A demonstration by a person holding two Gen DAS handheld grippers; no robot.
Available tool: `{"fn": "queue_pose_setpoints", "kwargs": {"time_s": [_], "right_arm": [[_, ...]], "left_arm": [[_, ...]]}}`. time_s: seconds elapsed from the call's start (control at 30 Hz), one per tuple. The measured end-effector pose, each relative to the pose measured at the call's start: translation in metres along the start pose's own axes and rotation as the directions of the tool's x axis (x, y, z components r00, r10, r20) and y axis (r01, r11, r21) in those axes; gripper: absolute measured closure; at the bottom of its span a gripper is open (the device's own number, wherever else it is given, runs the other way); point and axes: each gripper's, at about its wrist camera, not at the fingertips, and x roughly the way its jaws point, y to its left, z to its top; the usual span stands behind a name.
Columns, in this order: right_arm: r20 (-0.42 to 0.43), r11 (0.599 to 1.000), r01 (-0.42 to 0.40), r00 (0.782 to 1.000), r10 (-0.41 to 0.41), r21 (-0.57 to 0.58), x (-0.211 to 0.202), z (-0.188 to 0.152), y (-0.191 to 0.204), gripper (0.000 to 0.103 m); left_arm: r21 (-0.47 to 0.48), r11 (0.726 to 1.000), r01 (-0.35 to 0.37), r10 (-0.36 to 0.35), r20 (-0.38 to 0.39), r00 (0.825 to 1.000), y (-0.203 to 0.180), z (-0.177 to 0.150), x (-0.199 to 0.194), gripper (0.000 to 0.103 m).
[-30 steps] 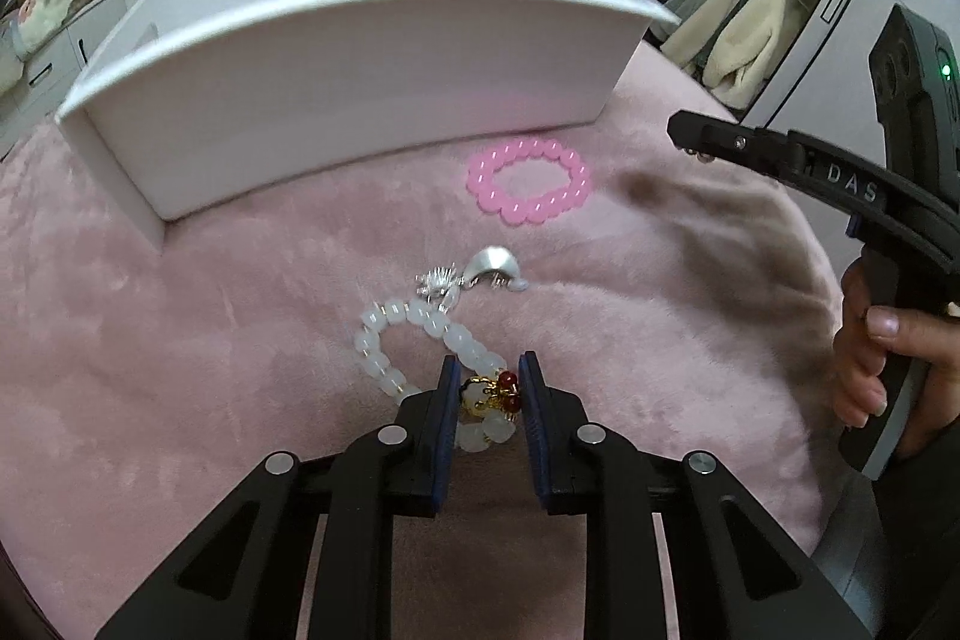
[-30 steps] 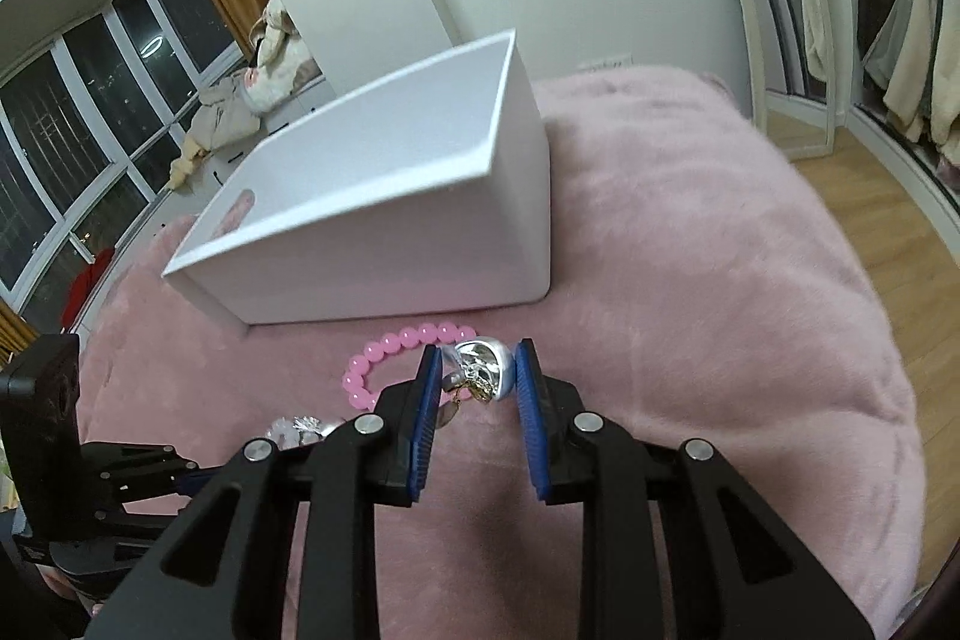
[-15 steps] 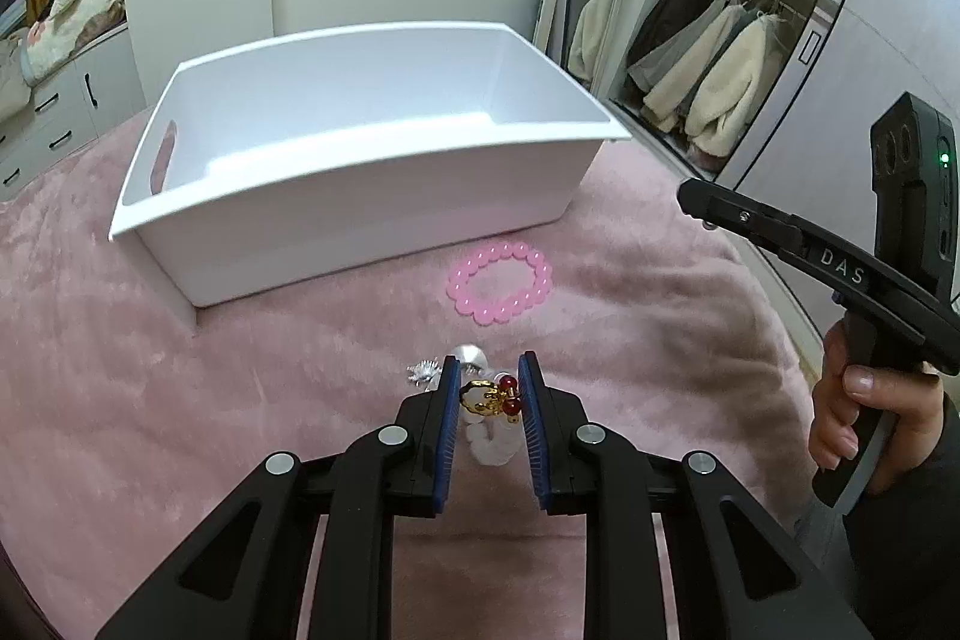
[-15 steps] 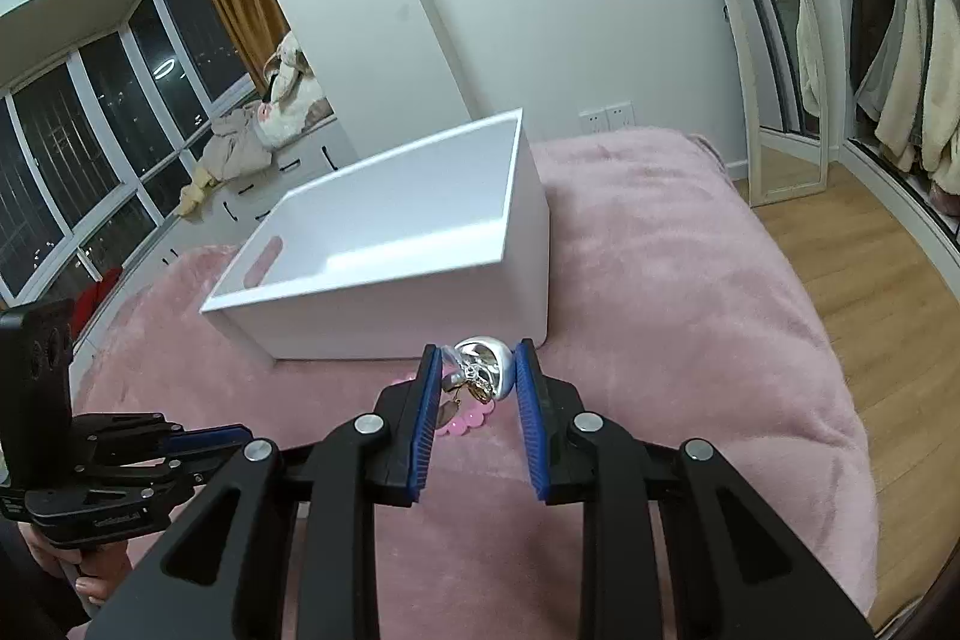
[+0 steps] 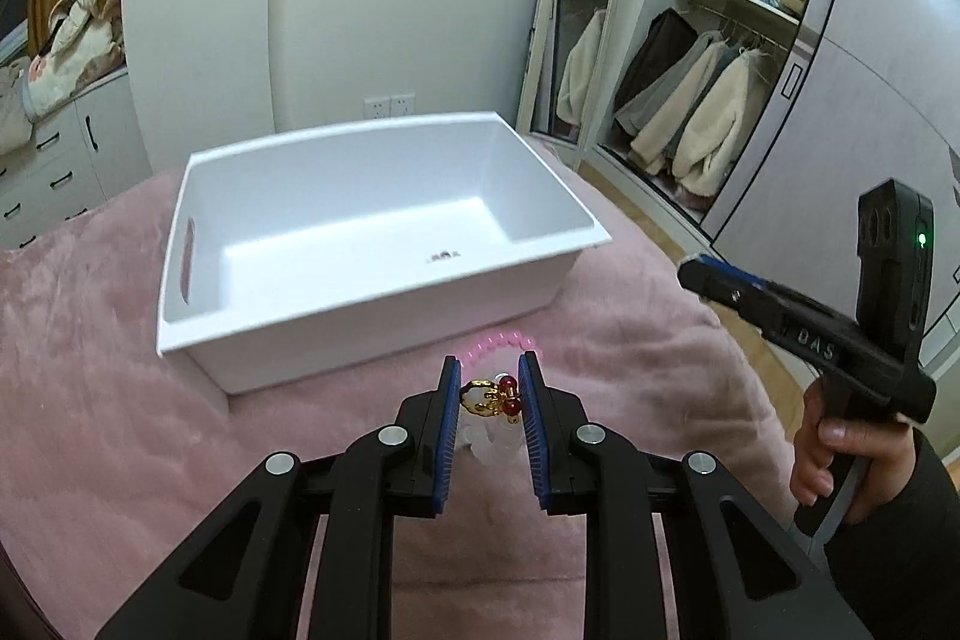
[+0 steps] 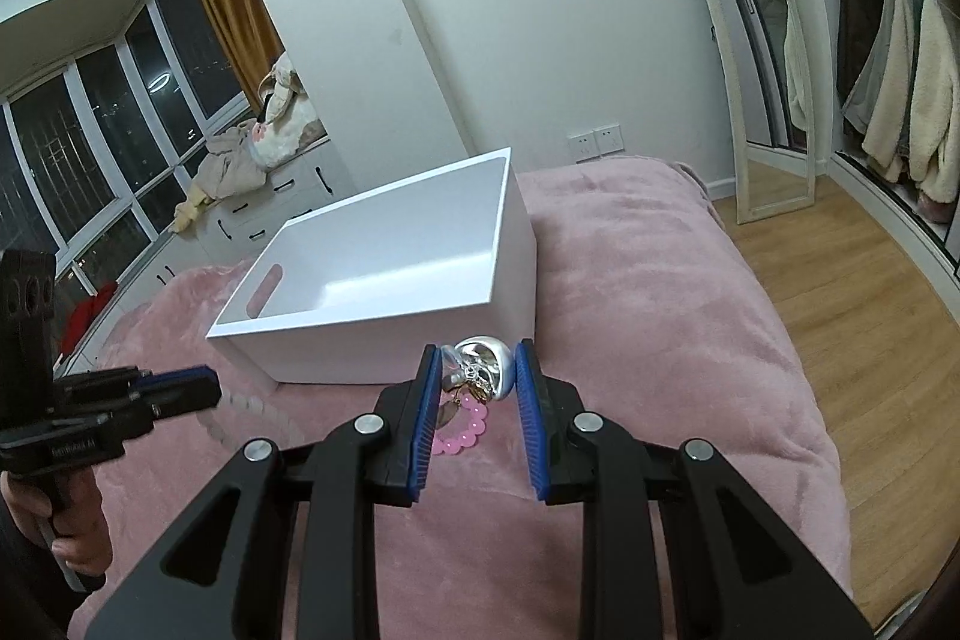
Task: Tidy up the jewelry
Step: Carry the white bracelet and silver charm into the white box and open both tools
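Pink plush bedcover fills the lower frame, carrying a white bin at centre, a small dark trinket on its floor. Lower centre of the left view: my left gripper clenched on a white bead bracelet by its gold-and-red charm. Right view, centre: my right gripper grasping a silver pendant; a pink bead bracelet lies on the bedcover beneath it.
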Motion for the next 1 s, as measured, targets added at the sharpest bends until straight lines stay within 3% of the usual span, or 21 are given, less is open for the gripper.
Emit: {"fn": "queue_pose_setpoints", "kwargs": {"time_s": [0.27,0.43,0.57,1.0], "right_arm": [[0.003,1.000,-0.029,1.000,0.029,-0.009,0.002,0.005,0.007,0.078],[0.037,0.991,-0.134,0.990,0.133,0.018,-0.003,0.005,0.004,0.078],[0.063,0.995,-0.092,0.994,0.094,-0.035,-0.006,0.010,0.013,0.078],[0.130,0.981,-0.069,0.987,0.094,-0.183,0.018,0.037,0.052,0.078]], "left_arm": [[0.000,1.000,-0.007,0.007,0.018,1.000,0.008,0.010,-0.006,0.079],[-0.002,1.000,-0.011,0.011,0.028,1.000,0.013,0.016,-0.007,0.078],[0.010,1.000,-0.017,0.016,0.063,0.998,0.015,0.028,-0.014,0.078],[0.025,0.998,-0.061,0.057,0.148,0.987,0.031,0.075,-0.021,0.078]]}}
